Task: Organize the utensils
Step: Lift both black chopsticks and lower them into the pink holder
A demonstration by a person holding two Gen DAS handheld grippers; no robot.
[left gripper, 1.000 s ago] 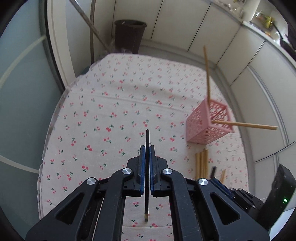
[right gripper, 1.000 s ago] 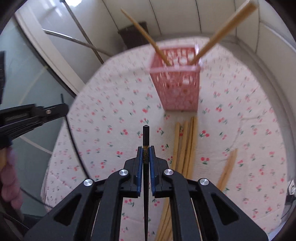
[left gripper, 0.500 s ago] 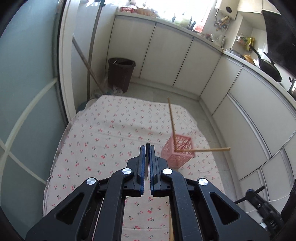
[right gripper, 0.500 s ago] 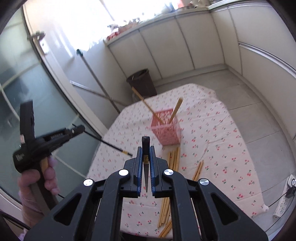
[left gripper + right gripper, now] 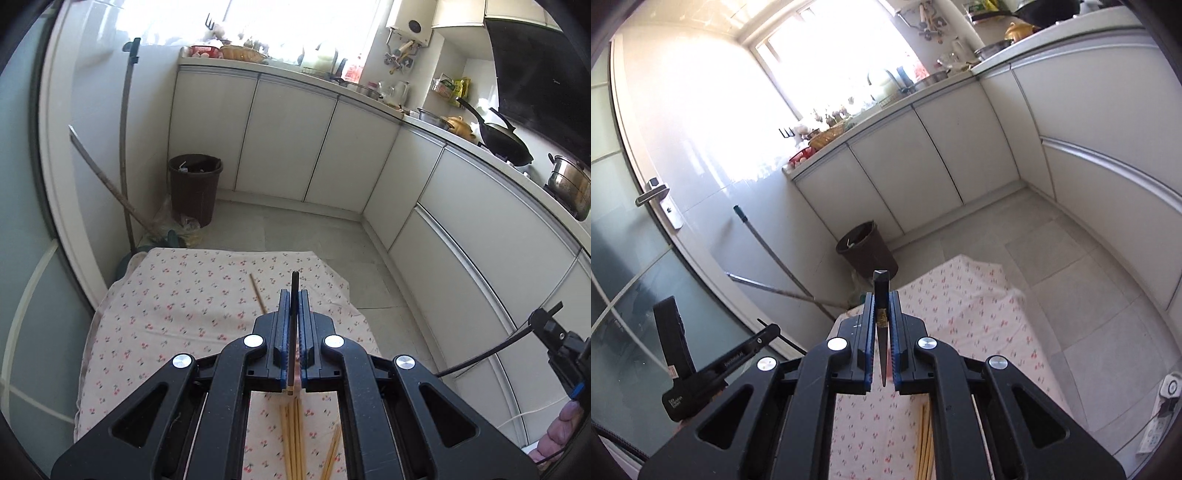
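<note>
Jaws on both grippers, left (image 5: 294,334) and right (image 5: 881,338), clamped on one black chopstick (image 5: 294,295) each, probably lifted clear to pair up for the basket, bamboo chopsticks (image 5: 291,439) lying loose on the bench (image 5: 177,314) below.

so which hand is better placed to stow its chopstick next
Left, probably: the left gripper, shut on its chopstick, aims over the cloth by a leaning wooden stick; the right gripper, also shut on one, aims past the cloth's corner.
</note>
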